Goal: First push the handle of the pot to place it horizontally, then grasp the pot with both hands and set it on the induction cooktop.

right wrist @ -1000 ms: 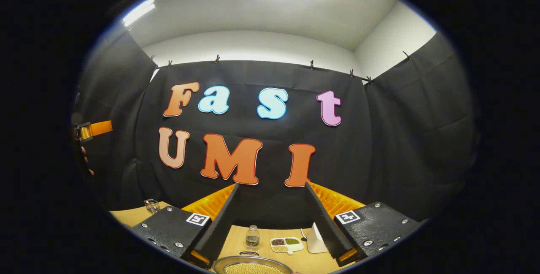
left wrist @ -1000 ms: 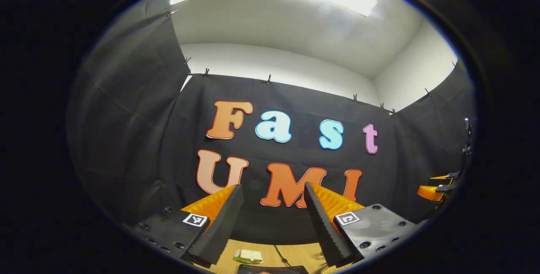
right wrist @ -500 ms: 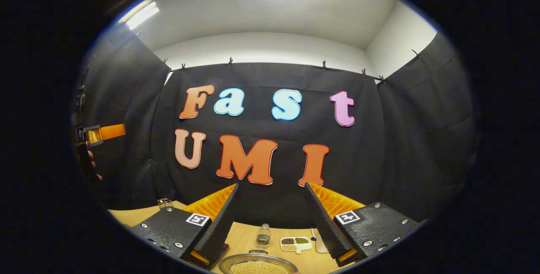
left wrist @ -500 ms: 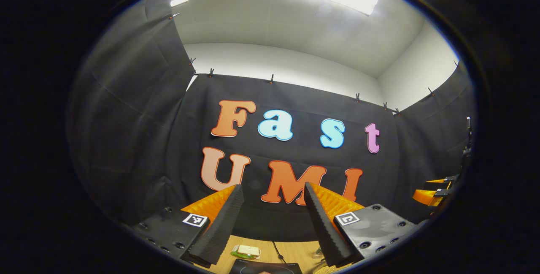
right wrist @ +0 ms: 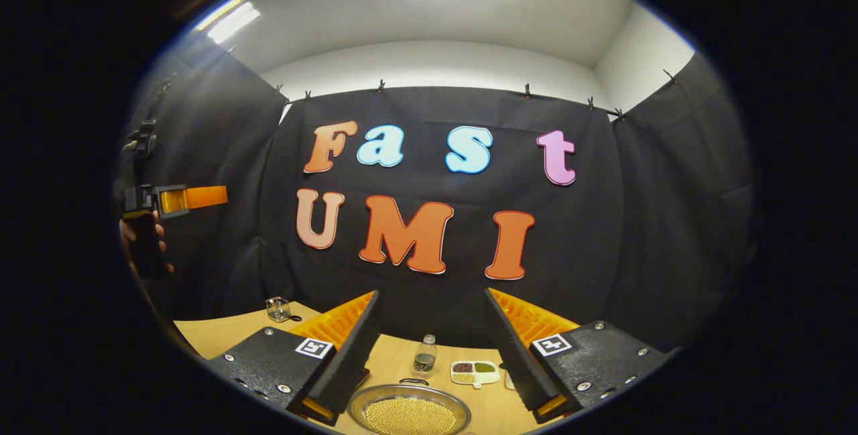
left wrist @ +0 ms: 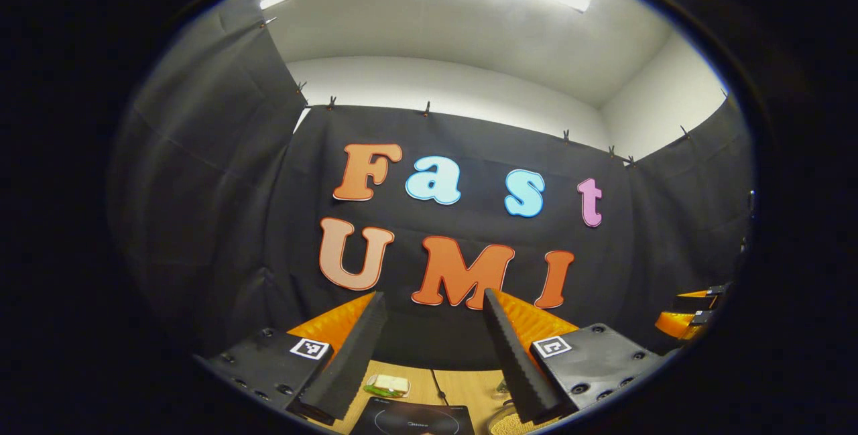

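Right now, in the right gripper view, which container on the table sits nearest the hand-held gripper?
The metal pot of yellow grains, directly below the open fingers; the small bottle and divided dish sit behind it.

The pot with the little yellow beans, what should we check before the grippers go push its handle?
1. Left gripper open: ok, fingers spread, nothing between them.
2. Right gripper open: ok, fingers spread and empty.
3. Pot found: ok, on the wooden table just below the right gripper, full of yellow grains.
4. Handle position: cannot tell, only a small dark loop shows at the pot's far rim.
5. Induction cooktop free: ok for the part in view, its dark top is bare.
6. Grippers near the pot: not ok, both are held high, pointing at the booth's wall.
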Tool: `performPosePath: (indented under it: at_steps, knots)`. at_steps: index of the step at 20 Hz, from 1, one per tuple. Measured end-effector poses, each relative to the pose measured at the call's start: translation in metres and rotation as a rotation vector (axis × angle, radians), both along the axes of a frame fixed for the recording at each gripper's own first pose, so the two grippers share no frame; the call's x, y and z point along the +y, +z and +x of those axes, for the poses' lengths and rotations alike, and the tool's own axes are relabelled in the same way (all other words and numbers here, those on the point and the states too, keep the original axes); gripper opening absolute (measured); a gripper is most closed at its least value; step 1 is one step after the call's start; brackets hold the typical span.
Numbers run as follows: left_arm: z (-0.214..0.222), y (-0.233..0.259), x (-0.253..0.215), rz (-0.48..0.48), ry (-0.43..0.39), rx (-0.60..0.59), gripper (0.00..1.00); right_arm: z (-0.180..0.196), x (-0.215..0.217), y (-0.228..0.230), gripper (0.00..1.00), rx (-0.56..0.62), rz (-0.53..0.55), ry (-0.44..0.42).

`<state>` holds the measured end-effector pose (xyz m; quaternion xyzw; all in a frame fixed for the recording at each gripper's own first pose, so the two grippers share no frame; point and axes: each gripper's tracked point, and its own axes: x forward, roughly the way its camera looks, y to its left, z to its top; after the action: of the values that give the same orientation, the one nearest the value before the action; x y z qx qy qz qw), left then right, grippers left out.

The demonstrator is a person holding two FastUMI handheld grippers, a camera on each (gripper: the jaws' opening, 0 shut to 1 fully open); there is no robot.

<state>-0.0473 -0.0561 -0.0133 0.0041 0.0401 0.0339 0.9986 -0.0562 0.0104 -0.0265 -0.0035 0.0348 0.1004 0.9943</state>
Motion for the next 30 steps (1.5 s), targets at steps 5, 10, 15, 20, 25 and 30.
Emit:
performPosePath:
  at_steps: [5,10,15,20,25,30]
  knots:
    - [-0.009,0.007,-0.009,0.004,-0.011,-0.046,0.96,-0.017,0.013,-0.042,0.91,0.092,-0.032,0.057]
    - [-0.012,0.003,-0.002,0.023,-0.003,-0.039,0.96,-0.052,0.06,-0.1,0.88,0.303,0.027,0.264]
    - [-0.015,-0.007,0.013,0.039,0.024,-0.024,0.96,-0.063,0.081,-0.158,0.83,0.436,-0.011,0.321]
    - [-0.018,-0.018,0.0,0.062,-0.018,-0.021,0.94,-0.097,0.104,-0.232,0.8,0.658,-0.024,0.42]
    - [-0.011,-0.029,-0.002,0.054,-0.018,-0.012,0.96,-0.12,0.117,-0.29,0.63,0.923,0.032,0.449]
    - [-0.005,-0.042,0.004,0.042,-0.008,0.02,0.96,-0.141,0.129,-0.321,0.45,1.097,0.087,0.514]
